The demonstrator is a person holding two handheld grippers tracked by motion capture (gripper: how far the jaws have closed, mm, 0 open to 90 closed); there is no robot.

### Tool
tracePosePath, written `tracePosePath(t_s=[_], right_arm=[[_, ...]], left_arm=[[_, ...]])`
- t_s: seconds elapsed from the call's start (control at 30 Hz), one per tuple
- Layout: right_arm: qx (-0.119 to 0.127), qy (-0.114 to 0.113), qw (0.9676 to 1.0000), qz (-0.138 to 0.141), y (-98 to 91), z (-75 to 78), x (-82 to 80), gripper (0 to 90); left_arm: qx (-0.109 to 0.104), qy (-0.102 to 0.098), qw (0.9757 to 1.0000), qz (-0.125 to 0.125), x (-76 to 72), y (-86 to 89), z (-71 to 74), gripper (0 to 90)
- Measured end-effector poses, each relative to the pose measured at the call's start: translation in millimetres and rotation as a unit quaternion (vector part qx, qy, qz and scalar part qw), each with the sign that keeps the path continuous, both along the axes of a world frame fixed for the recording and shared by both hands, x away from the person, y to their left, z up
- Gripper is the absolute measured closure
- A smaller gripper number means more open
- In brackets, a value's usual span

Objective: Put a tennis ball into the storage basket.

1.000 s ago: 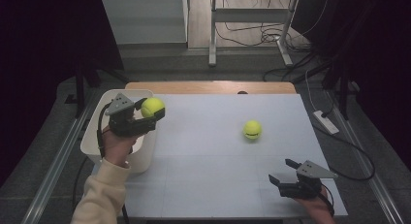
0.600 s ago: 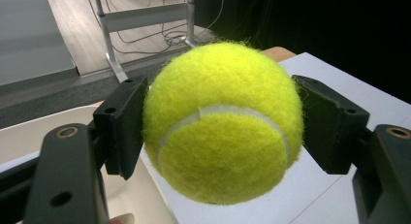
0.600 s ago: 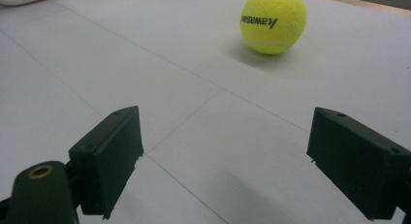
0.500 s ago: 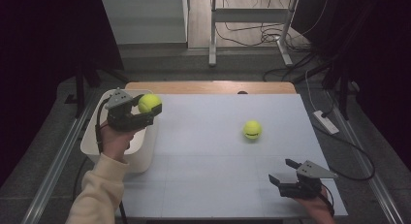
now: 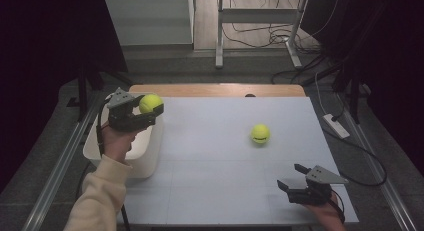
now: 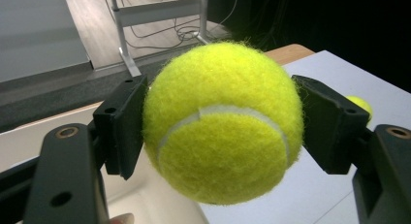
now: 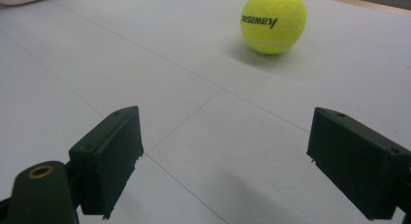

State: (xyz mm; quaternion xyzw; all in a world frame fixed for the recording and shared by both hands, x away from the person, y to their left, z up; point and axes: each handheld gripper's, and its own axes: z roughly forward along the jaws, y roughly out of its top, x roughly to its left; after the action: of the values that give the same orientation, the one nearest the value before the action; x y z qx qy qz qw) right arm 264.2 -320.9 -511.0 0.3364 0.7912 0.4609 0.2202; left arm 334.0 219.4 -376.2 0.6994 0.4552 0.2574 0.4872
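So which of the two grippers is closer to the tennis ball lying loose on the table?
Right. The right gripper sits toward the near edge from the loose tennis ball, jaws open. The left gripper is farther, over the white bin, clamping another ball.

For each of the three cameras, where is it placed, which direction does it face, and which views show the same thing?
High view: above the table's near edge, facing forward and down; shows left gripper, right gripper, a sleeve, white bin.
Left gripper view: rides the left gripper, facing along its jaws shut on the held ball.
Right gripper view: rides the right gripper, low, open jaws facing the table ball.
Shared: all three show the table ball.
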Motion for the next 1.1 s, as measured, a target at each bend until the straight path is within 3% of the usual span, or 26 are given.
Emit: tracePosePath(t_s=[1.1], right_arm=[[-0.003, 0.000, 1.0000, -0.002, 0.0, 0.2, -0.1, 12.5]], left_arm=[[0.017, 0.029, 0.9979, 0.055, 27.0, 26.4, -4.0, 26.6]])
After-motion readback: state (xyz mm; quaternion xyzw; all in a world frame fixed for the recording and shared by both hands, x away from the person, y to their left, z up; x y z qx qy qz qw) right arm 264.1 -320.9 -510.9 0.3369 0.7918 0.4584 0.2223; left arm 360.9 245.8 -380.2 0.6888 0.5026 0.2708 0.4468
